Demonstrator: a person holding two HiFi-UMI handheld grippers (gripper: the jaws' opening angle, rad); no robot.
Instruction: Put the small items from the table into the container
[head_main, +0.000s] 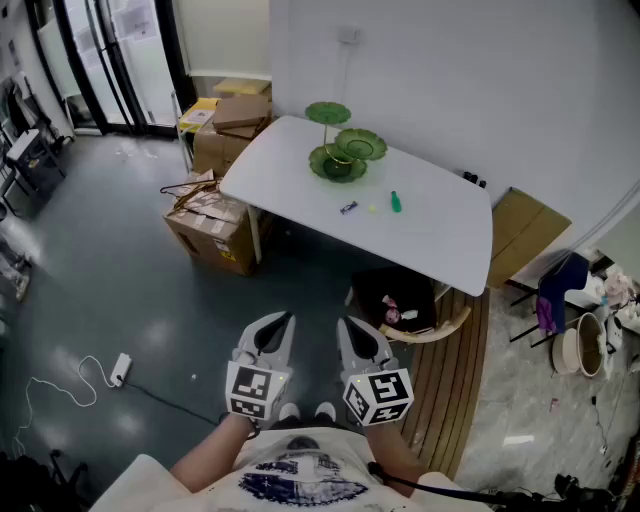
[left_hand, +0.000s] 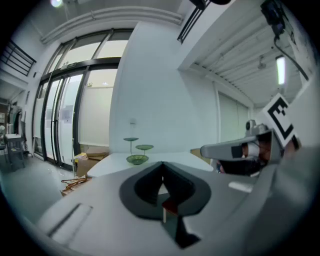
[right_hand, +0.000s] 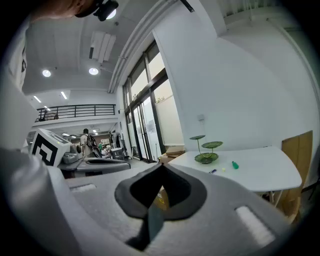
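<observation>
A green three-tier dish stand (head_main: 340, 150) stands at the far side of the white table (head_main: 440, 240). In front of it on the tabletop lie a small blue item (head_main: 348, 207), a tiny yellow item (head_main: 372, 208) and a green item (head_main: 395, 201). My left gripper (head_main: 278, 328) and right gripper (head_main: 352, 332) are side by side, well short of the table, both shut and holding nothing. In the right gripper view the stand (right_hand: 206, 150), the green item (right_hand: 234, 164) and the blue item (right_hand: 213, 171) lie far ahead. The left gripper view shows the stand (left_hand: 136, 150) past its closed jaws.
A black bin with bits inside (head_main: 395, 300) sits on a chair at the table's near edge. Cardboard boxes (head_main: 215, 225) are stacked left of the table, with more (head_main: 235, 115) behind. A power strip and cable (head_main: 120, 368) lie on the grey floor to the left.
</observation>
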